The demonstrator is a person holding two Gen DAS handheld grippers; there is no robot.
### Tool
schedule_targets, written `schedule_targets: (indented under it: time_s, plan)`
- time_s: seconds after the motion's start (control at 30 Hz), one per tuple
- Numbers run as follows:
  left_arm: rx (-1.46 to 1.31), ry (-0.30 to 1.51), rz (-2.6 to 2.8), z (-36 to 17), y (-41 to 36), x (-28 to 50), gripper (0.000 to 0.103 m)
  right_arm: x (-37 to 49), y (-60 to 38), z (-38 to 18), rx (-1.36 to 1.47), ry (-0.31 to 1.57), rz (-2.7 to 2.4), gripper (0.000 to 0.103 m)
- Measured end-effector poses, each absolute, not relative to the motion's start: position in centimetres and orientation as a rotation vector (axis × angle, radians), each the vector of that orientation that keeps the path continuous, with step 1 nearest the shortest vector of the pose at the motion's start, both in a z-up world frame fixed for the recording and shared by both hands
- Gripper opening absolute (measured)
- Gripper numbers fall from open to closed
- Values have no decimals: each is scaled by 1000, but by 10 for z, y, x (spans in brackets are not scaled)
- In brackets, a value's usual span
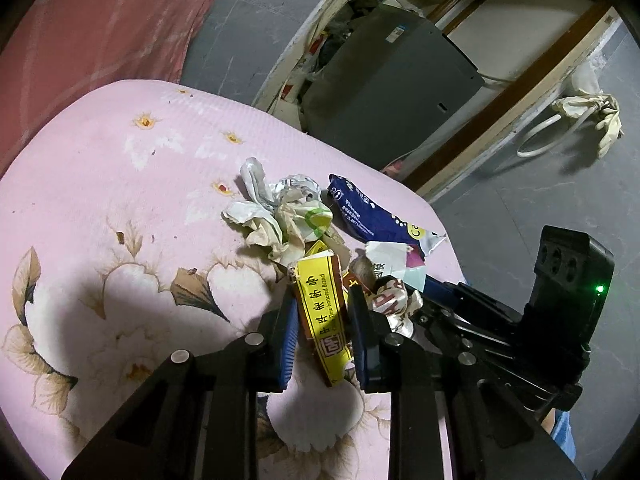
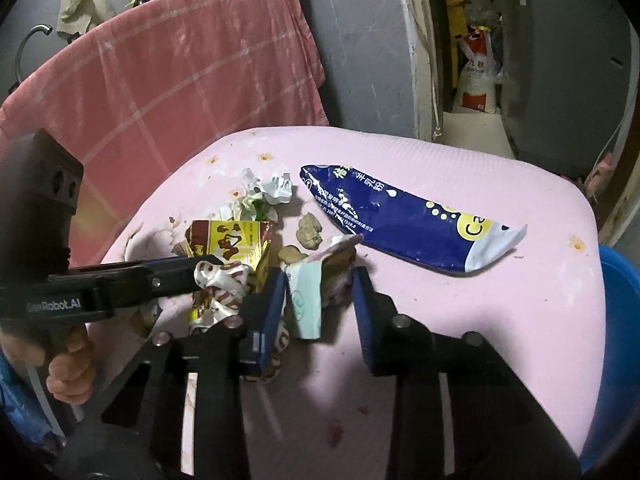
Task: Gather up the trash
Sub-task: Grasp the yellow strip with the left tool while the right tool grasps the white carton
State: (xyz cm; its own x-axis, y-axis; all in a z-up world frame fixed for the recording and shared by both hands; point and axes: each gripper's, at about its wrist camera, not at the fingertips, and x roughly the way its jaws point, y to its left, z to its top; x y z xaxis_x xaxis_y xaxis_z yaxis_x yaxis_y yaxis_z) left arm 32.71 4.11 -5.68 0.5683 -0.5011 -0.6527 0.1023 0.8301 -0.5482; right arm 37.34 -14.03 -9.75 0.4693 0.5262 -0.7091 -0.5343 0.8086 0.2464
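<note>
Beside trash pile [image 1: 288,220], blue pouch [image 2: 404,220]

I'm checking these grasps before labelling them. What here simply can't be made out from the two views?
- Right wrist view: whether the right gripper presses the pale green packet; the far pad is hidden behind crumpled scraps.
- Left wrist view: the lower end of the yellow wrapper in the left gripper is lost in shadow.
- Right wrist view: the blue bin is cut off by the edge; its contents are unseen.
</note>
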Motion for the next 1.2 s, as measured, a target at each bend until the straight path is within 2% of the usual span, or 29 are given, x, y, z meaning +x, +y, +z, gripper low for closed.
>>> schedule_targets:
  time_s: [0.27, 0.63, 0.7, 0.73, 1.2]
  plan:
    - [-428, 832, -338, -43, 39, 303, 18, 349, -151, -92, -52, 796, 595, 26]
    - [-380, 812, -330, -45, 28, 275, 18, 322, -182, -94, 3, 779, 538, 26]
    - [-367, 806, -326, -44, 26, 272, 18, 319, -186, -95, 12, 780, 533, 20]
    - [-360, 803, -326, -44, 25, 271, 18, 317, -187, -95, 16, 777, 528, 9]
    - [-315, 759, -333, -42, 14, 257, 18, 293, -195, -80, 32, 627, 522, 2]
